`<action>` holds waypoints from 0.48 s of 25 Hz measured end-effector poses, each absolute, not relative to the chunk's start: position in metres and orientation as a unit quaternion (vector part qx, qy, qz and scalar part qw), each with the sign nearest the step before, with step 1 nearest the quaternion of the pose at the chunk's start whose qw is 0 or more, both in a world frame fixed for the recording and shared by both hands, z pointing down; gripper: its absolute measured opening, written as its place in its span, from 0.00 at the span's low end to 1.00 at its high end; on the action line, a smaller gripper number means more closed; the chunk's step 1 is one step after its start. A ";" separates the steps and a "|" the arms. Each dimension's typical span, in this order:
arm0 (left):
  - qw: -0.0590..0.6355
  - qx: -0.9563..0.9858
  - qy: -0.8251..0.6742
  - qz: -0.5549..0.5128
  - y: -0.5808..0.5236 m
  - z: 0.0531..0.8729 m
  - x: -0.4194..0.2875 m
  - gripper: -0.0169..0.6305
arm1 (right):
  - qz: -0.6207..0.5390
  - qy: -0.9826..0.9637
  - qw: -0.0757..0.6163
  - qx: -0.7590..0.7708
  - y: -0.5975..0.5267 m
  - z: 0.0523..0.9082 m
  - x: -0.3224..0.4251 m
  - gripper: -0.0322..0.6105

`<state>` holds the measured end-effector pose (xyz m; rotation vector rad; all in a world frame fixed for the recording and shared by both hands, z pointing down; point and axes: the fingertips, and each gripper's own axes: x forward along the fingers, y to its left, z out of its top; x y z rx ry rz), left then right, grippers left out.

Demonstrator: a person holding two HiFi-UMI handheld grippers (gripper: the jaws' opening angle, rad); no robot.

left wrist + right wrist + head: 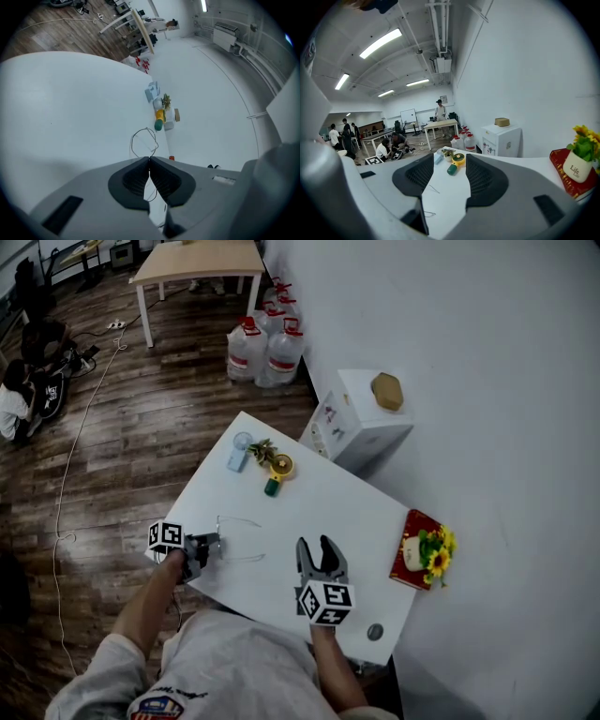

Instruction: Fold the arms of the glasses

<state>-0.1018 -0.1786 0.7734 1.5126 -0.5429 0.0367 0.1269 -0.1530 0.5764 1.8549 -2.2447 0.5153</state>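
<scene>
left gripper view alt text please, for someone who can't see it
The left gripper is shut on the thin wire glasses, which lie on a white table. Beyond them sits a small cluster of items including a yellow and green object.

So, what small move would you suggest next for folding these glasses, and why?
Probably bring the right hand-held gripper across to the free arm of the glasses and nudge it inward. The left hand-held gripper is shut on their thin wire, steadying them on the white table, while the right one's jaws stand apart and empty beside them.
</scene>
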 end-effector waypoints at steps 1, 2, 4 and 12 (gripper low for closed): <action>0.692 0.679 -0.244 0.016 -0.179 0.773 -0.103 0.04 | 0.174 -0.756 0.092 0.624 -0.153 0.577 0.126 0.36; 0.691 0.681 -0.244 0.015 -0.179 0.772 -0.103 0.04 | 0.175 -0.756 0.092 0.624 -0.152 0.577 0.126 0.36; 0.687 0.685 -0.242 0.009 -0.180 0.768 -0.104 0.04 | 0.176 -0.757 0.091 0.623 -0.152 0.578 0.124 0.36; 0.664 0.707 -0.243 -0.020 -0.185 0.746 -0.103 0.04 | 0.183 -0.761 0.087 0.617 -0.152 0.582 0.118 0.36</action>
